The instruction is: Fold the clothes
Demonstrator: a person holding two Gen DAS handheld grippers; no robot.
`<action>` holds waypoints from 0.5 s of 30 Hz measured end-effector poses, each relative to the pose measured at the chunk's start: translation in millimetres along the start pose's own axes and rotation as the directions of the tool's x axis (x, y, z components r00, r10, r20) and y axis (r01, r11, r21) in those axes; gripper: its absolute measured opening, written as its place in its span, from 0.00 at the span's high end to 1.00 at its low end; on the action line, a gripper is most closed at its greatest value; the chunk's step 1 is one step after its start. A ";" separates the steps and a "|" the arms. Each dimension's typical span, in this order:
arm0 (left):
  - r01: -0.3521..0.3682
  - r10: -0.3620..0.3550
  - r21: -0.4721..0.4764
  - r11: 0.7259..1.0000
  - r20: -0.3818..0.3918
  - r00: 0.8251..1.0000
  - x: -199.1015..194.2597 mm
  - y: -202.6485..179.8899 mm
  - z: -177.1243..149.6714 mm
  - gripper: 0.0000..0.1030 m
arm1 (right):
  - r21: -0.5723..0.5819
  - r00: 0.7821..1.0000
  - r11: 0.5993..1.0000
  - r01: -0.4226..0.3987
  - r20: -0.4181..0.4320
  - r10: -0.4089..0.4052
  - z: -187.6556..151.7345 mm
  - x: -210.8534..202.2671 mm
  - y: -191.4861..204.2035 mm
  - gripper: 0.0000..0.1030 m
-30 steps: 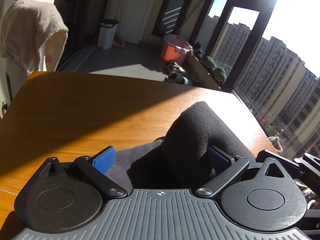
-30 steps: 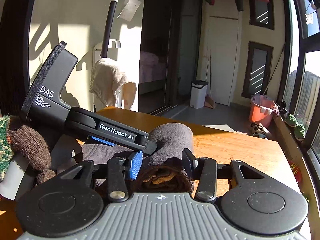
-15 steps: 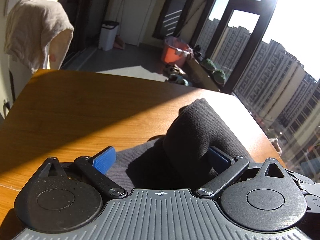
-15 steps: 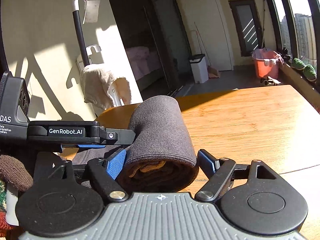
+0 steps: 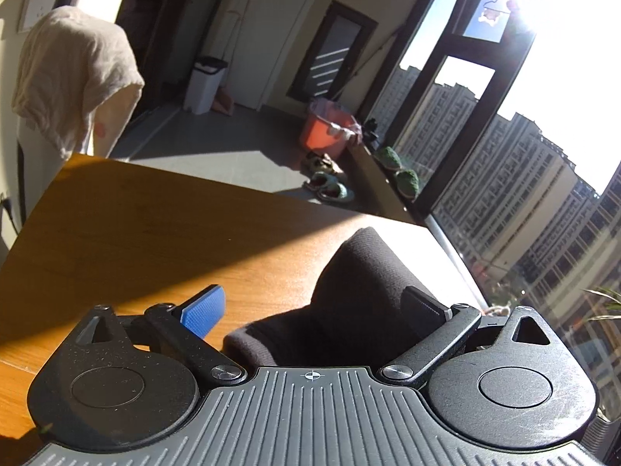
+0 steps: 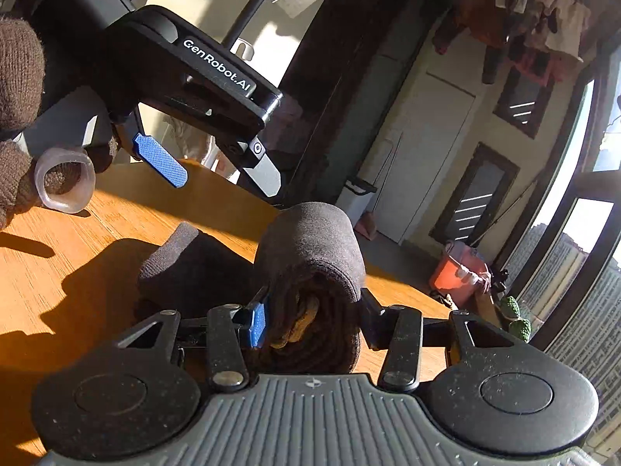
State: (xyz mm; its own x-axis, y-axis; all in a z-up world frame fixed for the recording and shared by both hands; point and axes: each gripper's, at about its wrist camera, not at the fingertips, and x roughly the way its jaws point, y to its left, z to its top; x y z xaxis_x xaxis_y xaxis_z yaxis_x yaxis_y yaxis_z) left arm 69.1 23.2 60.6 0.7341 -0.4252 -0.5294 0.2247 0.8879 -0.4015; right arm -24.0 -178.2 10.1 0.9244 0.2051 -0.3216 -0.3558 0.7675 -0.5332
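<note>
A dark brown-grey garment [image 6: 310,248] is rolled into a thick tube on the wooden table [image 6: 77,240]. Its looser end [image 6: 186,260] lies to the left. My right gripper [image 6: 310,310] is shut on the near end of the roll, its blue pad [image 6: 257,326] pressed into the left side. My left gripper [image 6: 217,176] hovers open above the table, up and left of the roll and clear of it. In the left wrist view the garment [image 5: 361,283] lies between the wide-open fingers [image 5: 203,306] of the left gripper [image 5: 312,291], against the right one.
A hand in a brown knit glove [image 6: 15,77] holds the left gripper. Past the table's far edge [image 5: 233,190] are a beige cloth on a stand [image 5: 73,77], a white bin [image 5: 203,85] and an orange bucket [image 5: 328,132]. Tall windows line the right side.
My right gripper's fingers have drawn in tight on the roll and its view has tilted. My left gripper has risen away from the garment, still open.
</note>
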 end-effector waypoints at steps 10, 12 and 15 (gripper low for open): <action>-0.107 0.110 0.073 0.992 -0.037 0.993 11.1 2.6 -17.6 0.00 | 0.326 0.942 0.885 -0.333 0.084 0.324 12.7 -14.4 -48.5 0.28; -0.121 0.123 0.054 0.991 -0.042 0.992 7.3 15.5 -22.7 0.00 | 0.487 0.916 0.781 -0.391 0.121 0.383 5.4 -8.6 -73.7 0.23; -0.121 0.122 0.023 0.992 -0.045 0.991 3.4 28.7 -28.2 0.00 | 0.657 0.897 0.643 -0.395 0.124 0.424 -11.2 15.2 -94.1 0.21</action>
State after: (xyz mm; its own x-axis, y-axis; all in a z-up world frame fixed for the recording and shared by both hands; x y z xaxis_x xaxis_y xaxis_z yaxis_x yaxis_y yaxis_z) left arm 60.0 42.3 26.3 0.7264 -0.3210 -0.6077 0.1485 0.9366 -0.3173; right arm 22.1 -254.1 46.7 0.6952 0.5848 -0.4181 -0.5031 0.8112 0.2981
